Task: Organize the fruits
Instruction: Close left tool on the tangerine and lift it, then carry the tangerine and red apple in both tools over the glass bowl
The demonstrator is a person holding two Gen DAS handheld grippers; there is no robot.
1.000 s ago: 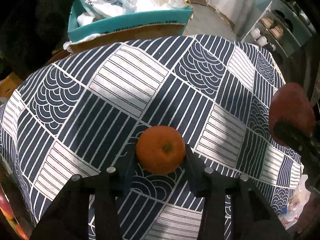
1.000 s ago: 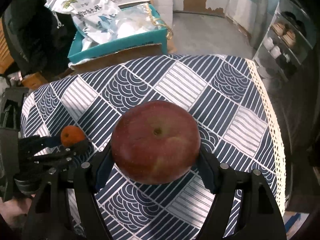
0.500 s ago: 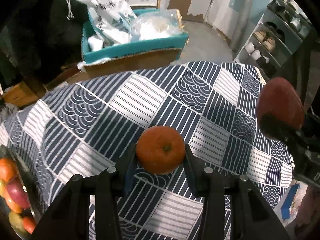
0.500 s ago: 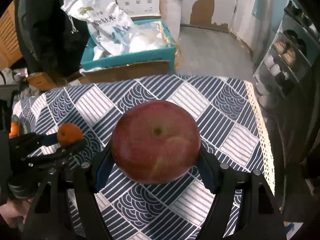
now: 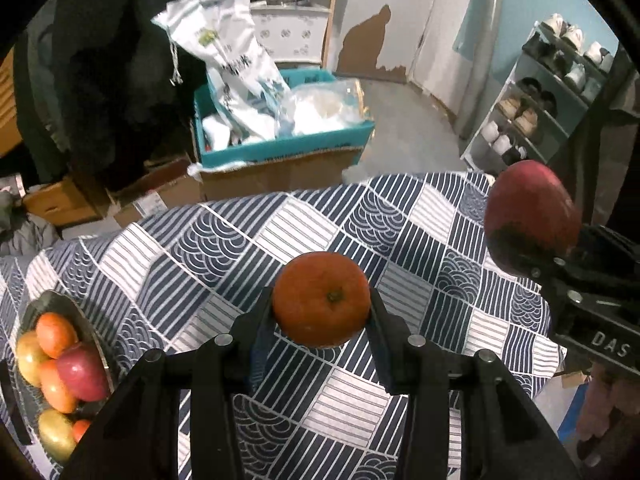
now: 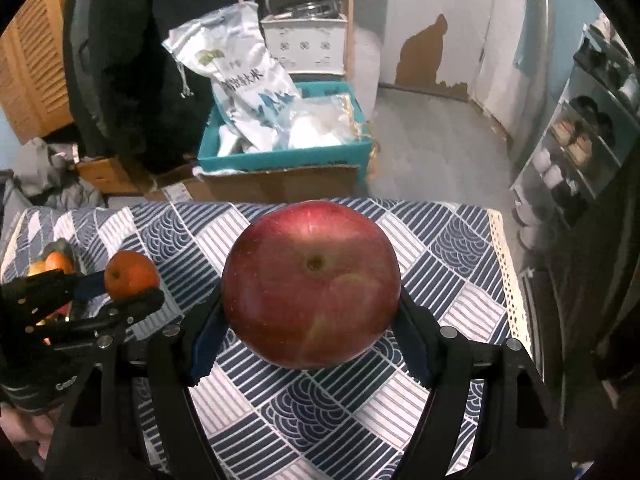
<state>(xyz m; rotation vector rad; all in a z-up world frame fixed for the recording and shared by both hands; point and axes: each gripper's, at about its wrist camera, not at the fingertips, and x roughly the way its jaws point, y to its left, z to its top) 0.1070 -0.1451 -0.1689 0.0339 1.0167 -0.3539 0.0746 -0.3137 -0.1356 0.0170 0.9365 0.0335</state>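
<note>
My left gripper [image 5: 321, 312] is shut on an orange [image 5: 321, 299] and holds it above the patterned tablecloth [image 5: 224, 248]. My right gripper [image 6: 310, 304] is shut on a large red apple [image 6: 311, 284], also held above the cloth. The apple shows at the right of the left wrist view [image 5: 530, 216]; the orange shows at the left of the right wrist view [image 6: 131, 274]. A dark bowl [image 5: 86, 330] with several apples and oranges sits on the table at the far left, partly cut off; it also shows in the right wrist view [image 6: 64, 249].
Beyond the table's far edge stands a teal box [image 5: 280, 148] of white bags on cardboard. A shoe rack [image 5: 536, 100] is at the right. A dark hanging coat [image 5: 100, 80] is at the back left. The table's right edge has lace trim [image 6: 506, 280].
Both grippers have risen and tilted back with their fruit, so more of the room shows. The fruit bowl has come further into view at the left.
</note>
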